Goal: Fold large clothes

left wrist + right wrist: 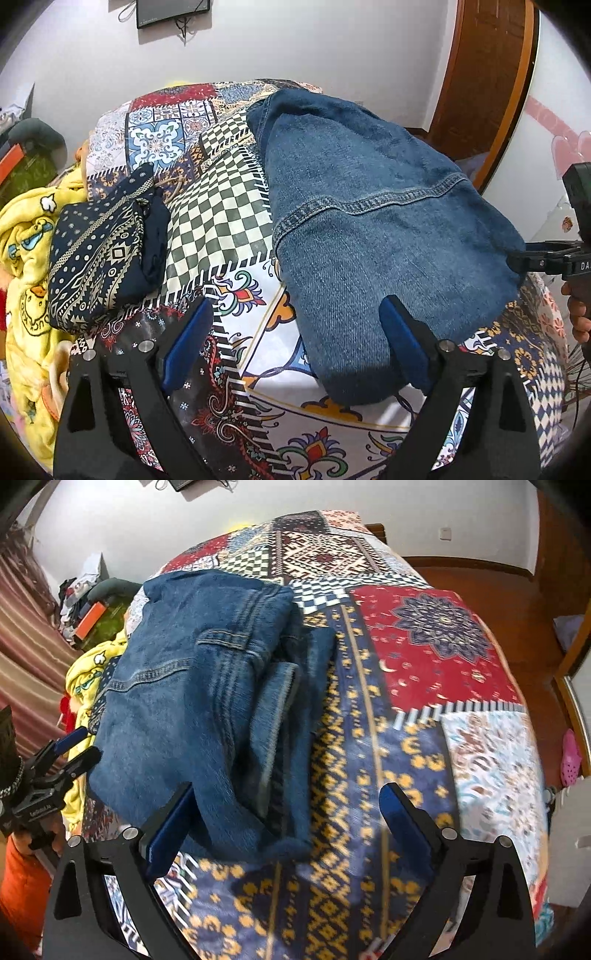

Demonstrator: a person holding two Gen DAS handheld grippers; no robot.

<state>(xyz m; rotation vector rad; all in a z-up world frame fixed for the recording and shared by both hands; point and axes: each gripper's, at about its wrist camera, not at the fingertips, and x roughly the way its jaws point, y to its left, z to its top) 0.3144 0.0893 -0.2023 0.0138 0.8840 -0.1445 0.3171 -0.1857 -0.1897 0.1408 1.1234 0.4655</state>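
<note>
- Left gripper [295,343] stood wide open in the left wrist view, its blue pads apart and gripping nothing; the near end of the folded jeans [373,236] lay just beside the right-hand pad, spilling past it toward five o'clock.
- From that gripper the jeans ran away toward one o'clock, long axis pointing up the bed, near edge low in the frame (the closest cloth to either tool, by my judgement).
- Off at nine o'clock sat a folded navy patterned garment [99,254], well apart from the jeans, with a yellow cartoon blanket [26,266] beyond it.
- Beneath everything lay the patchwork bedspread [221,218]; a white wall [295,48] and a wooden door [484,85] closed the room at twelve and one o'clock.
- Right gripper [290,819] was likewise open and empty in the right wrist view, somewhat blurred; the jeans lay toward eleven o'clock, their near corner touching or overlapping the left-hand pad.
- At nine o'clock the other tool showed beside the denim's far edge, so both stood near the bundle.
- Bedspread filled the right half; wooden floor [480,572] and striped curtain [22,635] framed it.
</note>
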